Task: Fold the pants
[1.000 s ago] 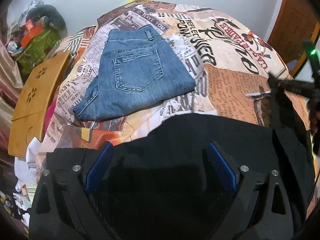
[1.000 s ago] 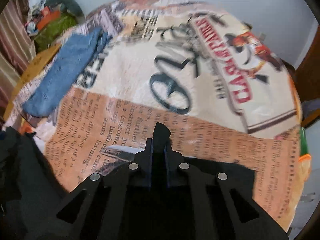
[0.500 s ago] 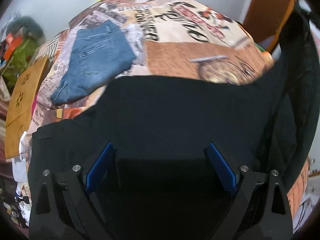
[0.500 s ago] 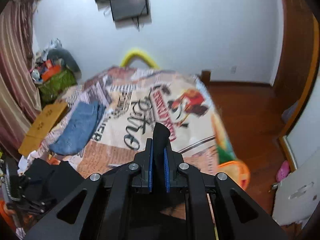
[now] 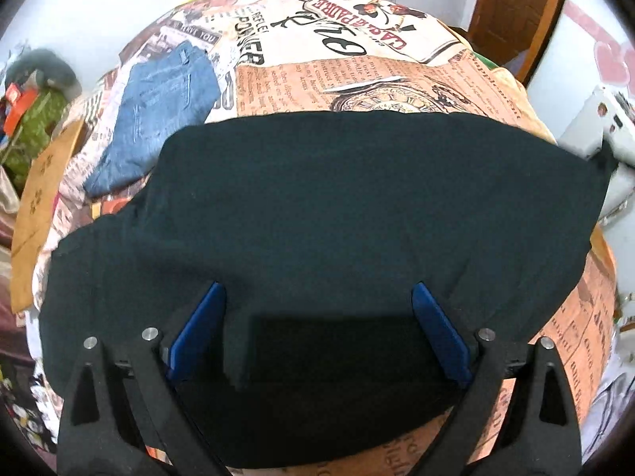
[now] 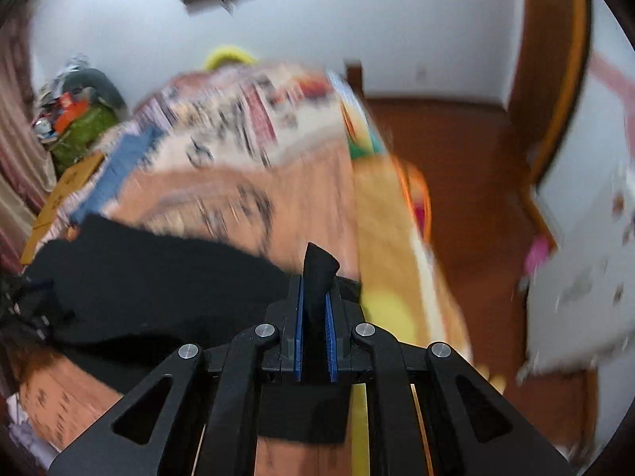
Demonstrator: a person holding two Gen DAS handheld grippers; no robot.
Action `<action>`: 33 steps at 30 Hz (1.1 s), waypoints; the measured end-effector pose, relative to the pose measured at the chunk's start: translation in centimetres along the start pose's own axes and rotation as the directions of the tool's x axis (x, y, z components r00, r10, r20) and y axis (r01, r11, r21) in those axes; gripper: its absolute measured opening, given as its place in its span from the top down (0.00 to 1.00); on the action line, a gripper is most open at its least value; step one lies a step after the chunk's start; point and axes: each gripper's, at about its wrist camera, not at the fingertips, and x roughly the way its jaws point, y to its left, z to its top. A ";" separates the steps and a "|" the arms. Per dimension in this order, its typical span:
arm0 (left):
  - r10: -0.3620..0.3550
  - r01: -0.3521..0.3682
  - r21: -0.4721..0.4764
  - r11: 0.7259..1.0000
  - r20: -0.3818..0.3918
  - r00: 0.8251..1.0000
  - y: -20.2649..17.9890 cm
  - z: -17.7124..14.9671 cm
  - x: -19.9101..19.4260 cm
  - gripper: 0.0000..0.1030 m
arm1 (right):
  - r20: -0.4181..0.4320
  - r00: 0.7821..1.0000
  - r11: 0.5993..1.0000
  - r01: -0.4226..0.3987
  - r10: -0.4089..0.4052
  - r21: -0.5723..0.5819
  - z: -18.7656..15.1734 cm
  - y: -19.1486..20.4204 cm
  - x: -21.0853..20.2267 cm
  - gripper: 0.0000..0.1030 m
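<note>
Black pants (image 5: 337, 206) lie spread across the near part of the bed, stretched toward the right edge. My left gripper (image 5: 317, 297) is open, its blue pads wide apart just above the black fabric. My right gripper (image 6: 315, 297) is shut on a corner of the black pants (image 6: 319, 265), which stretch away to the left (image 6: 158, 277) over the bed. The right wrist view is blurred by motion.
Folded blue jeans (image 5: 162, 107) lie on the newspaper-print bedspread (image 5: 357, 59) at the far left. A wooden board (image 5: 39, 194) and clutter stand left of the bed. A wooden door (image 6: 555, 79), floor and a white cabinet (image 6: 575, 258) lie to the right.
My right gripper has pulled its corner of the black pants out to the right, so the fabric now lies spread flat over the bed. My left gripper has stayed open above it.
</note>
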 end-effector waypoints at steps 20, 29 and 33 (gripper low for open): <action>-0.017 0.021 -0.072 0.997 0.052 0.998 2.5 -0.2 -1.2 0.02 | -0.046 0.988 0.989 0.144 -0.145 -0.020 -3.6 0.9 0.1 0.59; 0.110 -0.075 -0.229 0.971 0.146 0.983 12.7 -0.2 -4.9 0.02 | 0.092 0.996 0.987 0.019 -0.004 -0.157 2.1 9.0 -1.6 0.53; 0.195 -0.147 -0.307 0.940 0.134 0.972 18.3 -0.8 -5.4 0.02 | 0.110 0.991 0.969 -0.052 0.080 -0.241 4.7 13.5 -0.8 0.53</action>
